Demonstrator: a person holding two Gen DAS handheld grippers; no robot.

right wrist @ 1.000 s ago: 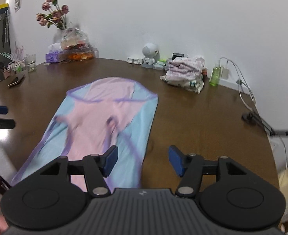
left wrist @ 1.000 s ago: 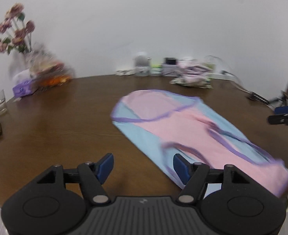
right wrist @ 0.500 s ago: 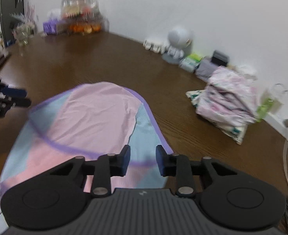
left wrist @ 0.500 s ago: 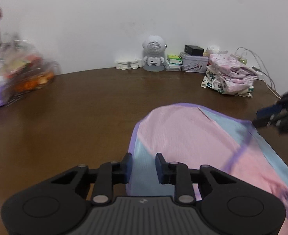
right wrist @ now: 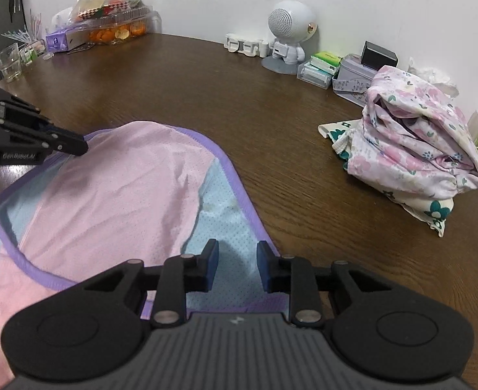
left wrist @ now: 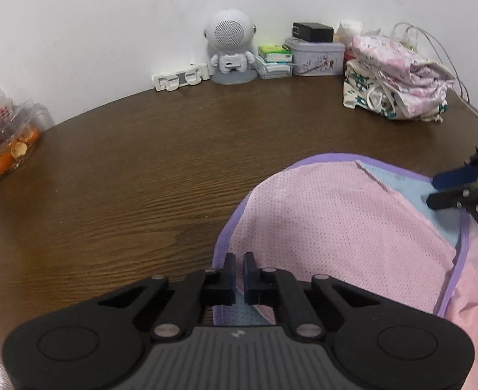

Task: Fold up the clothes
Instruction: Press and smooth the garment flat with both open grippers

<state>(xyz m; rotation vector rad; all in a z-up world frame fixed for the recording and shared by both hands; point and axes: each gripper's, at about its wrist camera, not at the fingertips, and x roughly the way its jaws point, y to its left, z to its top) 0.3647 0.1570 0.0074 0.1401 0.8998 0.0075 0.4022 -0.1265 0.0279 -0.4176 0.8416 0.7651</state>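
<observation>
A pink and light-blue mesh garment [left wrist: 329, 214] with purple trim lies on the brown wooden table [left wrist: 141, 175]. It also shows in the right wrist view [right wrist: 115, 191]. My left gripper [left wrist: 239, 265] is shut on the garment's purple left edge. My right gripper [right wrist: 237, 255] is partly open, its fingers straddling the blue panel by the garment's right edge, and grips nothing that I can see. The right gripper shows at the right edge of the left wrist view [left wrist: 459, 188]; the left gripper shows at the left of the right wrist view [right wrist: 34, 136].
A pile of folded floral clothes [right wrist: 414, 149] sits at the right. An astronaut speaker [left wrist: 230, 52], small boxes and a tin [left wrist: 315, 57] line the wall. A clear box of fruit [right wrist: 115, 26], flowers and a glass [right wrist: 8, 61] stand at the far left.
Both grippers have moved forward to the garment's far end. The left gripper has closed from wide open onto the left edge. The right gripper narrowed, then widened slightly over the right edge.
</observation>
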